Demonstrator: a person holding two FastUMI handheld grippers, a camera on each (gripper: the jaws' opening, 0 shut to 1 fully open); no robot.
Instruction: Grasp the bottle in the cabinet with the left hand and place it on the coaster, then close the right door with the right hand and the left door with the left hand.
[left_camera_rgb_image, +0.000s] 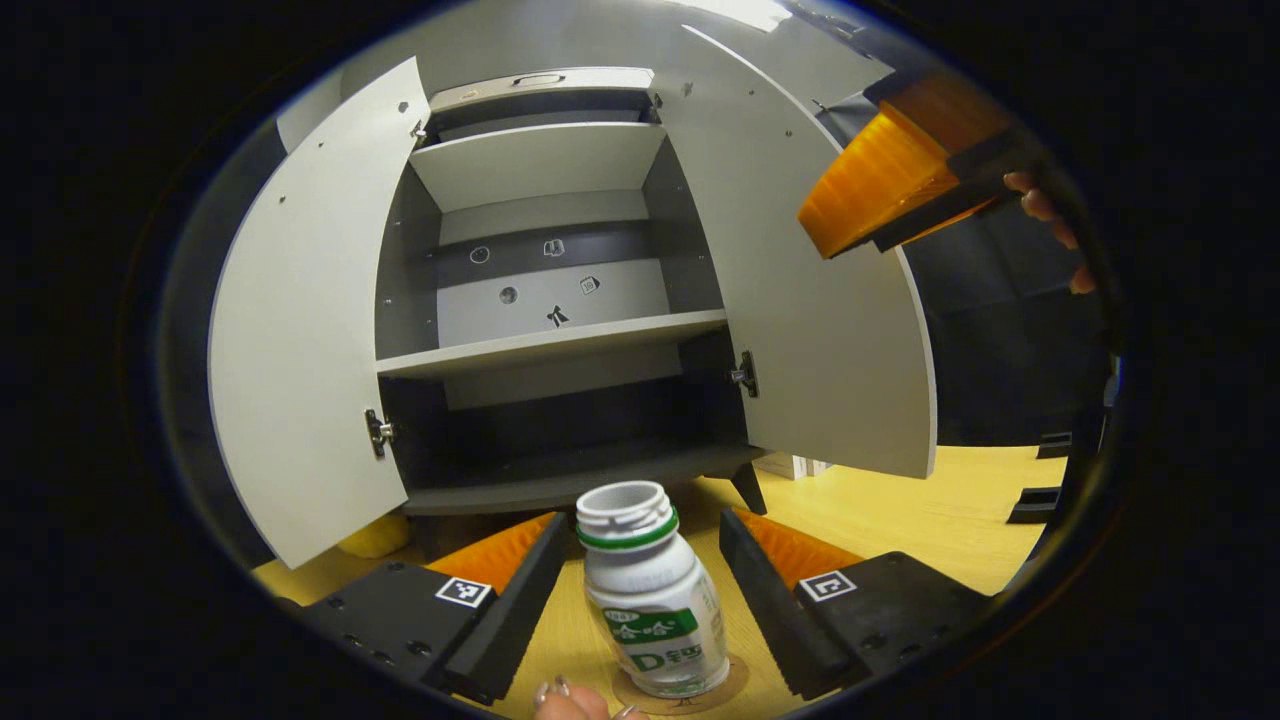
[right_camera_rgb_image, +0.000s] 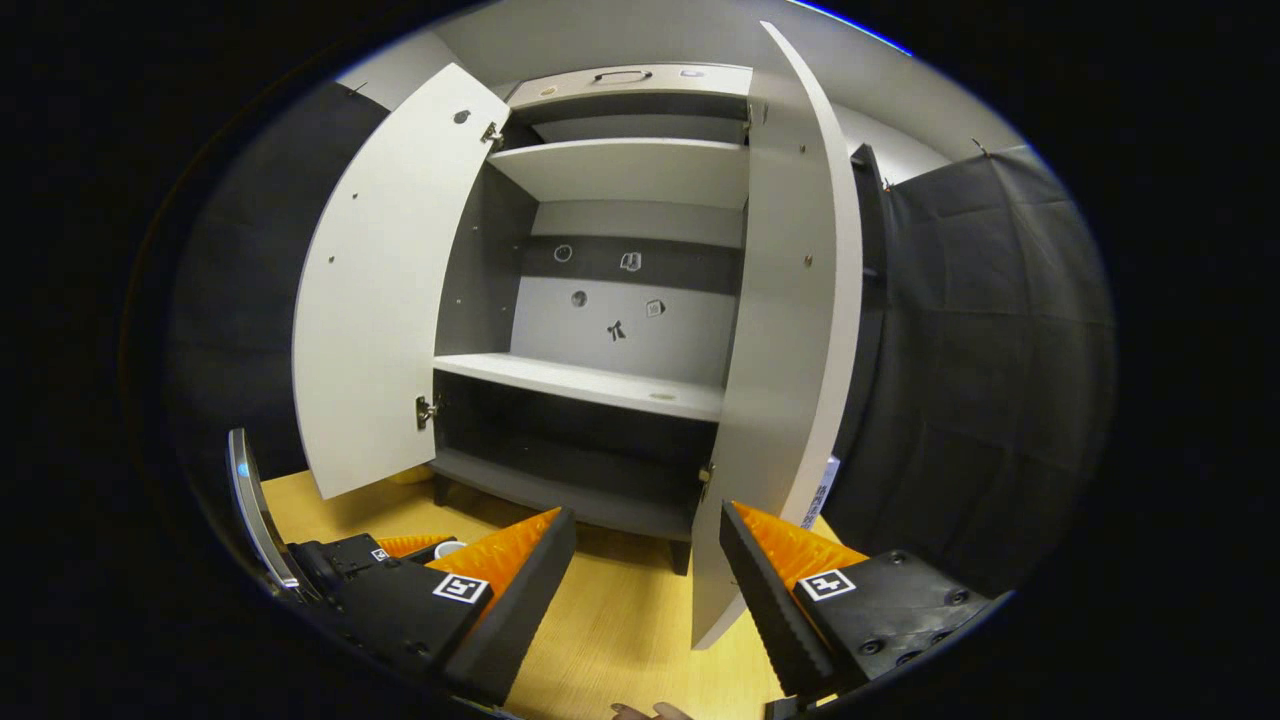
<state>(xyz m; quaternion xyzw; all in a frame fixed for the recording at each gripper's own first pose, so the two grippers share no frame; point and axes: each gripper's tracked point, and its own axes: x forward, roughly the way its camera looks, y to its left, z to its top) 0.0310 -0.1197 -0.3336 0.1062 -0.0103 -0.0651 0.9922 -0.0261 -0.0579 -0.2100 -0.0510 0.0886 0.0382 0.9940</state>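
Note:
A white bottle (left_camera_rgb_image: 650, 600) with a green label and no cap stands upright on a round brown coaster (left_camera_rgb_image: 735, 680) on the wooden table. My left gripper (left_camera_rgb_image: 645, 530) is open around the bottle, one finger on each side with a small gap to it. The grey cabinet has its left door (left_camera_rgb_image: 300, 330) and right door (left_camera_rgb_image: 830, 300) swung wide. My right gripper (right_camera_rgb_image: 645, 540) is open, close to the right door (right_camera_rgb_image: 790, 330), whose lower edge hangs between its fingers. That gripper (left_camera_rgb_image: 900, 170) also shows up high, held by a hand (left_camera_rgb_image: 1045, 205).
The cabinet's shelves (left_camera_rgb_image: 550, 345) are bare. A yellow object (left_camera_rgb_image: 375, 535) lies by the cabinet's left foot. Small black blocks (left_camera_rgb_image: 1035, 505) sit on the table at the right. Black cloth (right_camera_rgb_image: 980, 350) hangs right of the cabinet. The left gripper (right_camera_rgb_image: 370, 570) is low left.

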